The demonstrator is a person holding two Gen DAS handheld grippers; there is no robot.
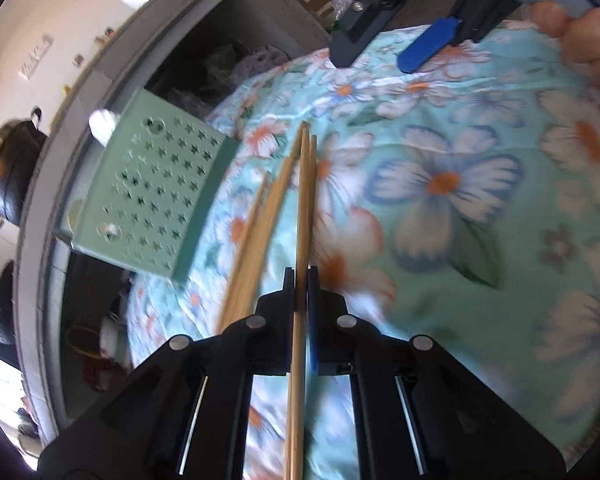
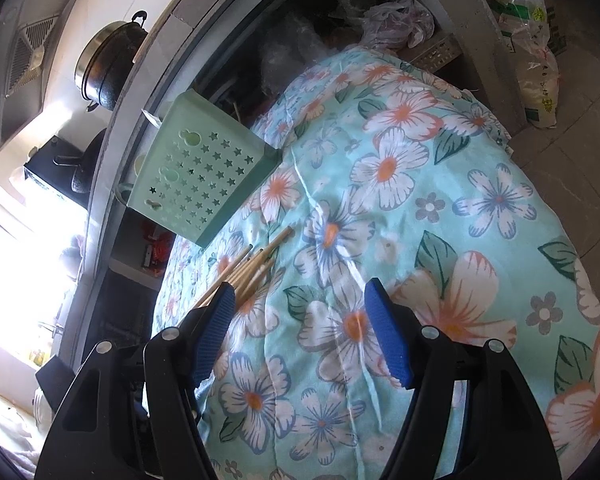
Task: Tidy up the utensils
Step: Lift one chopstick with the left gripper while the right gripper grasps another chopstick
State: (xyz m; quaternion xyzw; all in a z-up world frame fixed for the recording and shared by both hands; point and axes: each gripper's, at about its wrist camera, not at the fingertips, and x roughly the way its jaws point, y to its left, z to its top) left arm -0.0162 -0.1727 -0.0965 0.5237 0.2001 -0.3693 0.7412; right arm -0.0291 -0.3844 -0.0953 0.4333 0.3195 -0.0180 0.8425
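My left gripper (image 1: 302,276) is shut on a pair of bamboo chopsticks (image 1: 305,200) that point away over the flowered cloth (image 1: 460,240). Several more chopsticks (image 1: 260,232) lie loose on the cloth just to their left. In the right wrist view these loose chopsticks (image 2: 248,268) lie beside the left finger of my right gripper (image 2: 300,292). That gripper stands open above the cloth (image 2: 420,200) with nothing between its blue pads. It also shows open at the top of the left wrist view (image 1: 384,56). A pale green utensil holder (image 1: 152,196) (image 2: 204,176) with star holes lies tipped at the cloth's far left edge.
A grey counter edge (image 2: 112,128) runs behind the holder, with a black pot (image 2: 108,64) (image 1: 12,168) and a range hood (image 2: 16,60) beyond. Plastic bags (image 2: 536,48) stand on the floor at the far right. A hand (image 1: 580,32) holds the right gripper.
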